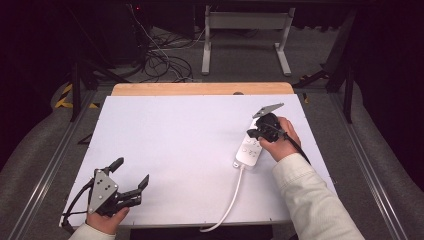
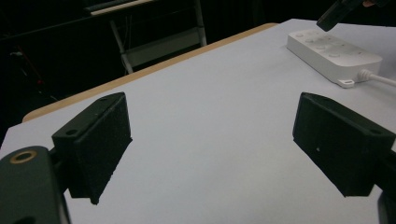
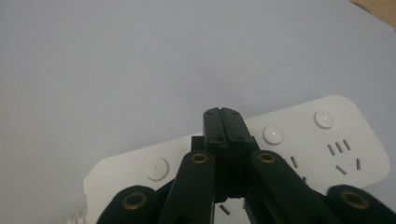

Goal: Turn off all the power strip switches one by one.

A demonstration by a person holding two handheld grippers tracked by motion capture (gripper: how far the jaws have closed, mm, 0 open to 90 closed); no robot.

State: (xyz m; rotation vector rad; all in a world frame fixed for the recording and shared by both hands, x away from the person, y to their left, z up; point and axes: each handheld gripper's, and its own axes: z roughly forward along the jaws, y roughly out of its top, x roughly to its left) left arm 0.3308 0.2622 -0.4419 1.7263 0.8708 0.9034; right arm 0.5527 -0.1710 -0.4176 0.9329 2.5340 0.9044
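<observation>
A white power strip [image 1: 250,148] lies flat on the right part of the tabletop [image 1: 175,150], sockets and round buttons facing up. Its white cord [image 1: 227,205] leaves the near end and curves over the tabletop's front edge.

White table, one power strip on it

The table [image 1: 175,150] has a matt white top, with a strip of bare wood along its far edge. A white power strip [image 1: 248,150] lies flat on the right half, long side running near to far, its round buttons [image 3: 273,134] and sockets facing up. Its white cord [image 1: 231,200] runs from the near end across the top and drops over the near edge.
</observation>
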